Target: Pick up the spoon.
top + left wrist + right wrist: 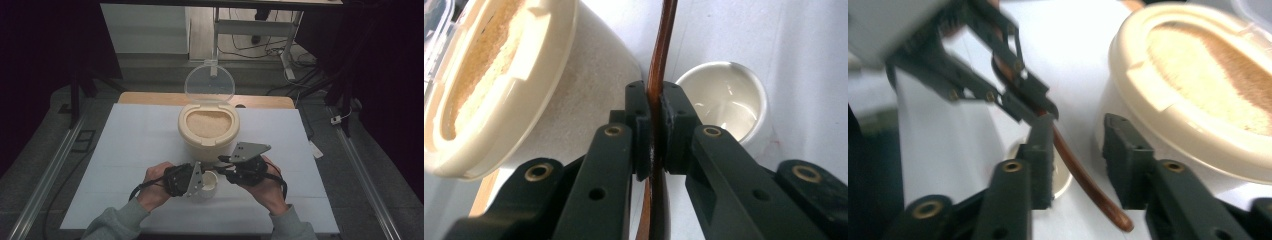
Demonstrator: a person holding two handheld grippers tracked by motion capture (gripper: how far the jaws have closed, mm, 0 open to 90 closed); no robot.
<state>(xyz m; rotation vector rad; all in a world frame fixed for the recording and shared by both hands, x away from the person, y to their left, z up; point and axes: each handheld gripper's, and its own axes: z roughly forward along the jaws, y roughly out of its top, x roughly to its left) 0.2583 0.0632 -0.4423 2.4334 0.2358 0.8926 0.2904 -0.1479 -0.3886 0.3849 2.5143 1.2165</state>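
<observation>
A thin brown utensil handle (657,75), probably of a spoon, is clamped edge-on between the pads of the left gripper (654,132), whose jaws are pressed shut on it from both sides. In the right gripper view the same brown handle (1083,180) is seen curving down between the jaws of the right gripper (1078,160); these jaws are held apart, the handle lying close against the left-hand pad while a clear gap is left to the other pad, so no grip is made there. Taken from the cream rice container (208,131) as landmark, both grippers are held just in front of it on the person's side, the left gripper (200,177) in front and slightly left of its middle, the right gripper (225,169) in front and slightly right, the two tips nearly meeting. A small white cup (207,185) is set on the white table cover (130,150) just in front of the container, directly below the gripper tips; in the left gripper view the cup (724,105) is seen beside the container's wall (589,85) and appears empty. The container is filled with pale grain (207,122), and its clear round lid (209,82) is stood open and upright at its far edge. Whether the handle's end touches the cup cannot be told.
</observation>
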